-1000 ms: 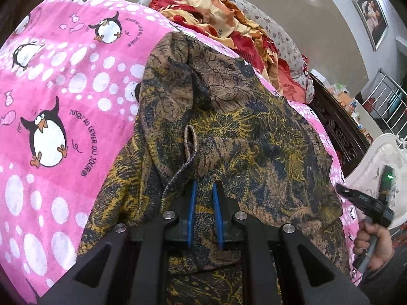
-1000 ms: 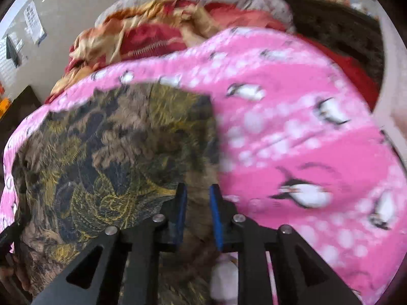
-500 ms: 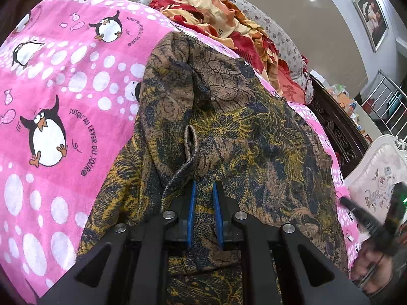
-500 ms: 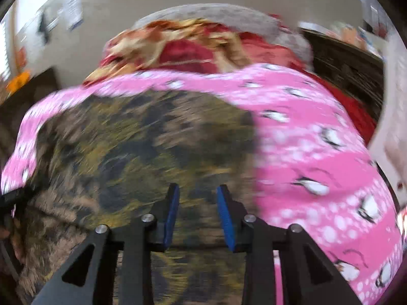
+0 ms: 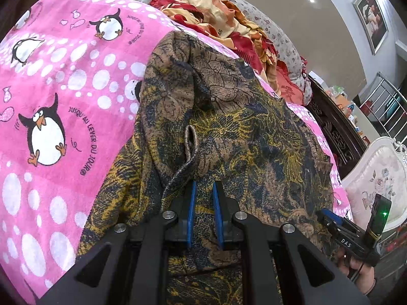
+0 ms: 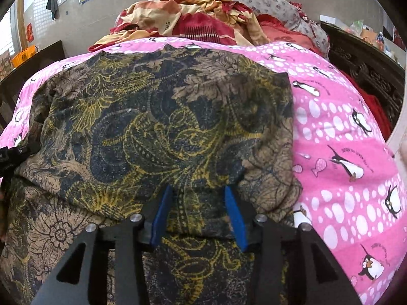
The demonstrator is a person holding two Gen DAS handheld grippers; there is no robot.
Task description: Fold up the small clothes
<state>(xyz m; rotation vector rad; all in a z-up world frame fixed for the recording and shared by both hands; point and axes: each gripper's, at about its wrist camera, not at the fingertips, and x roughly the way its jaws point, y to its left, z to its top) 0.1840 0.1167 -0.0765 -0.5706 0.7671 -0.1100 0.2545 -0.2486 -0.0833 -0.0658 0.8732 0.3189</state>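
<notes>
A brown, navy and yellow patterned garment (image 5: 254,132) lies spread on a pink penguin blanket (image 5: 63,76). My left gripper (image 5: 203,185) is shut on a raised fold of the garment near its lower middle, and a small loop of cloth stands up just beyond the pads. In the right wrist view the garment (image 6: 152,117) fills the centre. My right gripper (image 6: 197,190) hovers over its near edge with its jaws opening; cloth shows between the blue pads, which do not press on it. The right gripper (image 5: 328,214) also appears at the garment's right edge.
A heap of red and orange bedding (image 6: 203,17) lies at the far end of the blanket (image 6: 343,139). Dark carved wooden furniture (image 5: 335,132) and a white padded chair (image 5: 376,167) stand to the right. A hand (image 5: 361,272) holds the right tool.
My right gripper has slid left from the garment's edge to over its near part, and its jaws have spread wider. The left gripper has stayed still on the fold.
</notes>
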